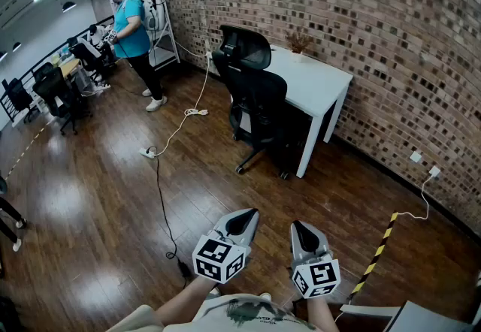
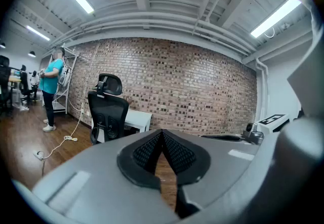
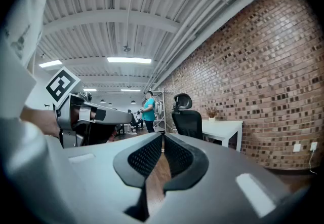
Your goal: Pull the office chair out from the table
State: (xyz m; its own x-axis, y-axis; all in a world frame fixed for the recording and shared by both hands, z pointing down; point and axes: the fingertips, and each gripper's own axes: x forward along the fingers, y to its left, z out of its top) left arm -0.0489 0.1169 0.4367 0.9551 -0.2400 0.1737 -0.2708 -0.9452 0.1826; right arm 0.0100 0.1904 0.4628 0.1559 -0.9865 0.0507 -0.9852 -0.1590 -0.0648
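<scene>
A brick wall [image 1: 361,37] lines the right of the room, above a dark wood floor [image 1: 98,195]. Far right, a white table [image 1: 319,86] stands against that wall. The black office chair [image 1: 255,98] sits close in at the table's left edge. Near, the left gripper [image 1: 244,221] and the right gripper [image 1: 302,231] are held roughly level, side by side. Both have their jaws pressed together on nothing, well apart from the chair.

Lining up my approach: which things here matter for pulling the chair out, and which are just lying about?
Job: office chair, white table, left gripper, right gripper.
Lying about: floor cables, potted plant, shelving rack, person in teal shirt.
</scene>
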